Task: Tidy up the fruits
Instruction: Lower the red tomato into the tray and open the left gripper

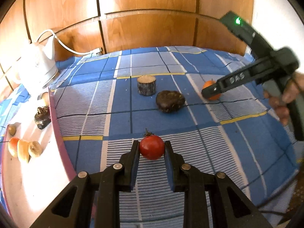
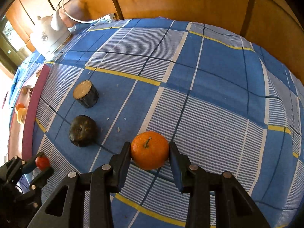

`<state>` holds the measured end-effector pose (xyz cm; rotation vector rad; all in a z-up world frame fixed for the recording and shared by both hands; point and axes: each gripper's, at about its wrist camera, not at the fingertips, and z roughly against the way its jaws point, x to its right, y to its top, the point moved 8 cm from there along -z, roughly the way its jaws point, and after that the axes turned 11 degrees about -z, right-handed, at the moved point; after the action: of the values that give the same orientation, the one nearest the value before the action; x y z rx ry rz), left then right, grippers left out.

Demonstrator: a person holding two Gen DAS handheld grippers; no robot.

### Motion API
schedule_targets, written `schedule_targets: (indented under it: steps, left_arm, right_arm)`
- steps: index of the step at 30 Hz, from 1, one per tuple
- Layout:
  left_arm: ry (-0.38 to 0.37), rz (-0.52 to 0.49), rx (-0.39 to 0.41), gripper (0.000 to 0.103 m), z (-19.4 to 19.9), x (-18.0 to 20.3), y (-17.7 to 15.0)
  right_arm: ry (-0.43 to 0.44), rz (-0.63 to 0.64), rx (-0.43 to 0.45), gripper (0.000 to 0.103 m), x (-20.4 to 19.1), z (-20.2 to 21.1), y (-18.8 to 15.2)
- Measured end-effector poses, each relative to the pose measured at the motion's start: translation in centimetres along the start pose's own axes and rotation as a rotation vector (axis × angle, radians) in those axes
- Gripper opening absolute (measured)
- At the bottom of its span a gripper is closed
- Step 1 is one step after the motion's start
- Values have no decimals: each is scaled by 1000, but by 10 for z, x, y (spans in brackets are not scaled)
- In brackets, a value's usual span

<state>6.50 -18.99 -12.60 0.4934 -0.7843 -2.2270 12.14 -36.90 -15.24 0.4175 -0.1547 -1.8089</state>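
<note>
Two black grippers, left gripper (image 1: 152, 149) clamped on glossy red stemmed tomato (image 1: 152, 147), right gripper (image 2: 150, 151) apparently clamped on dimpled round orange mandarin (image 2: 149, 150)

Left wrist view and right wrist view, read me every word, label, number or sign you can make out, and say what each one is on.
"DAS": raised letters on the side of the right tool, seen in the left wrist view.
Small dark emblem on the white kettle: too blurred to read.
Green light on the right tool's upper body: a lamp, no text.
Nothing readable on the tomato, the orange or the checked cloth.
</note>
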Motion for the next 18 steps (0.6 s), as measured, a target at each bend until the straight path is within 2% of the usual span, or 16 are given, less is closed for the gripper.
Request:
schedule_targets:
  steps: [4, 9, 13, 18]
  left_arm:
    - [-4, 66, 4, 25, 14, -17, 2]
    - [27, 193, 31, 25, 40, -58, -1]
    - [91, 285, 44, 25, 59, -100, -14]
    - [192, 405, 21, 25, 76, -160, -47]
  right_arm:
    - [-9, 8, 4, 40, -5, -1, -2]
    - [-50, 54, -2, 40, -9, -6, -5]
    - [-47, 48, 5, 40, -11, -5, -5]
    - [-48, 57, 1, 40, -14, -5, -6]
